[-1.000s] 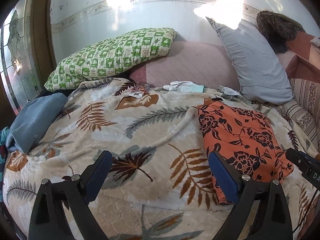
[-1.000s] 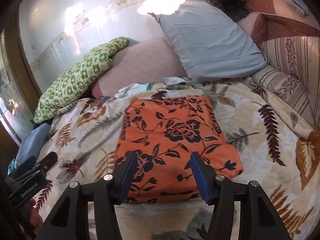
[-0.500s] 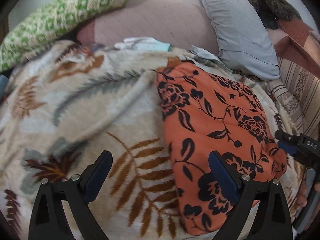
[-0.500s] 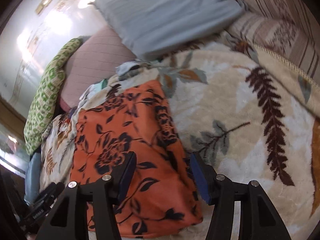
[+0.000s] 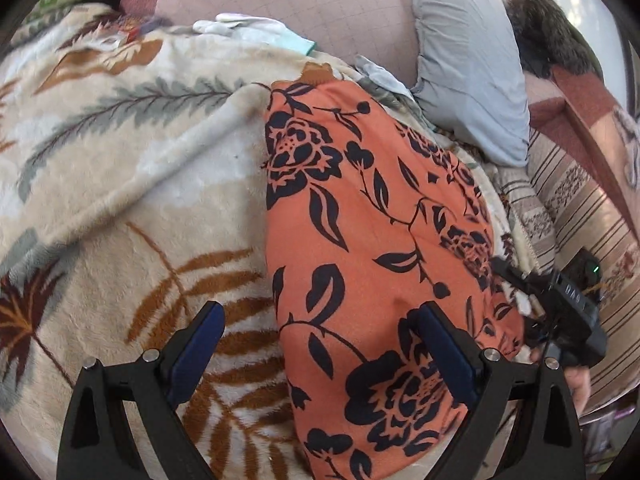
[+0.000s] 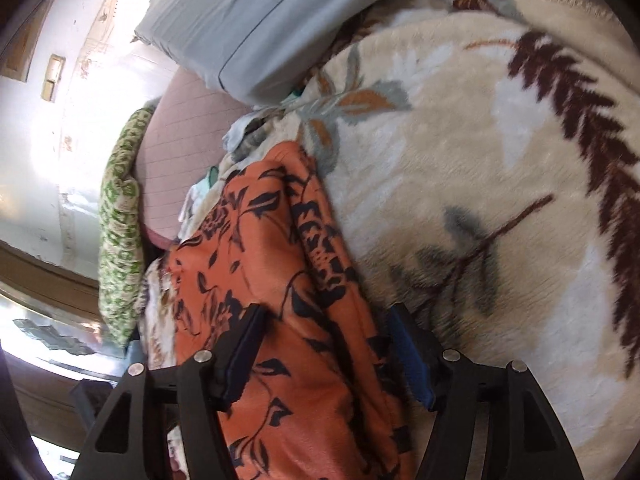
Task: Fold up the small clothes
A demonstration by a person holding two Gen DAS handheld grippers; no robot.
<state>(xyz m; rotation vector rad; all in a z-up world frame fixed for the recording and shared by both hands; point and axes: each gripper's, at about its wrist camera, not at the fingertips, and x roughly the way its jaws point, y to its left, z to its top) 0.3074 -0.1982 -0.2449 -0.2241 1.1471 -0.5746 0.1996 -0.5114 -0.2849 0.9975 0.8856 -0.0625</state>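
An orange garment with a black flower print (image 5: 360, 240) lies flat on the leaf-patterned blanket (image 5: 140, 200). My left gripper (image 5: 320, 312) is open low over the garment's near left edge; one finger is over the blanket, the other over the cloth. In the right wrist view the garment (image 6: 260, 280) runs away from me, and my right gripper (image 6: 326, 314) straddles its right edge. Its jaws are opening, with the cloth lying loose between them, not pinched. The right gripper's black body (image 5: 572, 304) shows at the garment's right side.
A grey pillow (image 5: 468, 64), a pink pillow (image 5: 304, 4) and a green checked pillow (image 6: 120, 232) lie along the far side. Small pale clothes (image 5: 256, 32) lie at the blanket's far edge. A striped cover (image 5: 580, 208) borders the right side.
Both grippers have come down and closer to the orange garment, pointing more steeply at it. The right wrist view has rolled, and its jaws stand wider than before.
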